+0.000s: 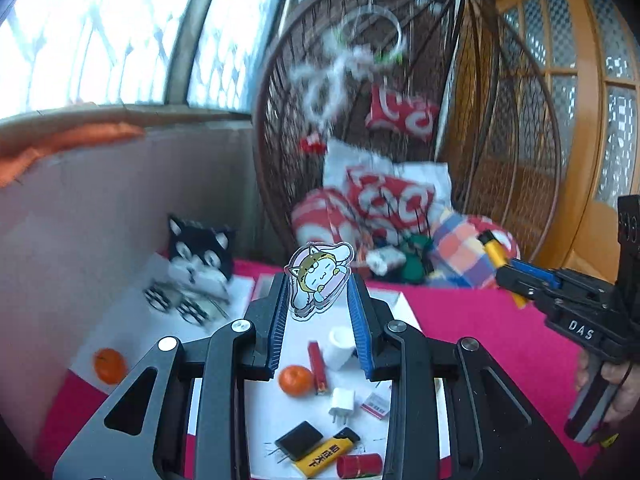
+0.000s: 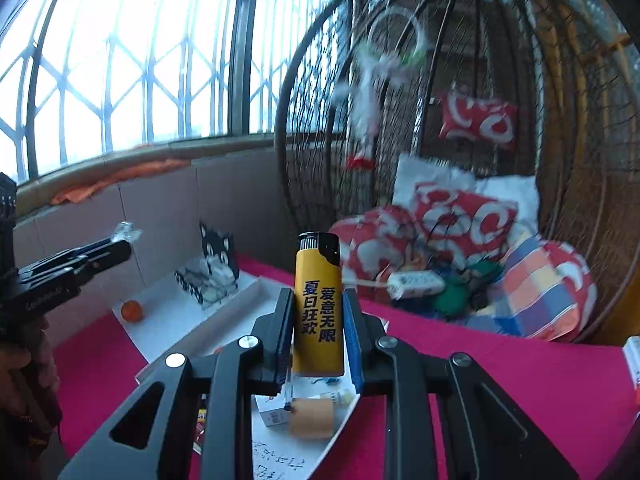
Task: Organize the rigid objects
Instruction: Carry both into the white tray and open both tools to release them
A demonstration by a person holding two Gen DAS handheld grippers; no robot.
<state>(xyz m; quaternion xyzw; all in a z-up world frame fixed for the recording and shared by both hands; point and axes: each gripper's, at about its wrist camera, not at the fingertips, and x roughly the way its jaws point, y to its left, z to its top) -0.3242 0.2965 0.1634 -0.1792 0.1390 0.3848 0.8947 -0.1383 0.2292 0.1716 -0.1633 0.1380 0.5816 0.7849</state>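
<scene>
1. My right gripper (image 2: 319, 334) is clamped on a yellow lighter (image 2: 319, 308). It stands upright between the pads, long axis running along the fingers, black cap out past the tips.
2. My left gripper (image 1: 319, 300) is nearly closed on a flat cartoon cat charm (image 1: 319, 280), held by its lower edge near the fingertips, with most of it sticking up beyond them.
3. Both tools are loaded, so I judge the coming move to be a drop-off, not a pickup.
4. Ahead of and below the right gripper, slightly to its left, lies a white tray (image 2: 224, 312) on the red cloth (image 2: 500, 380). It also sits ahead of and below the left gripper, so I cannot tell which hand is nearer.
5. To lay the lighter down there, I expect to tip it forward off its upright line.
6. Under the left gripper, on white paper (image 1: 272, 412), lie a tangerine (image 1: 295, 379), a red stick (image 1: 317, 367), a white plug (image 1: 342, 402), a second yellow lighter (image 1: 326, 454) and a black block (image 1: 299, 440).
7. Farther out stand a dog-faced box (image 1: 200, 256) and a wicker chair (image 1: 520, 140) with cushions.
</scene>
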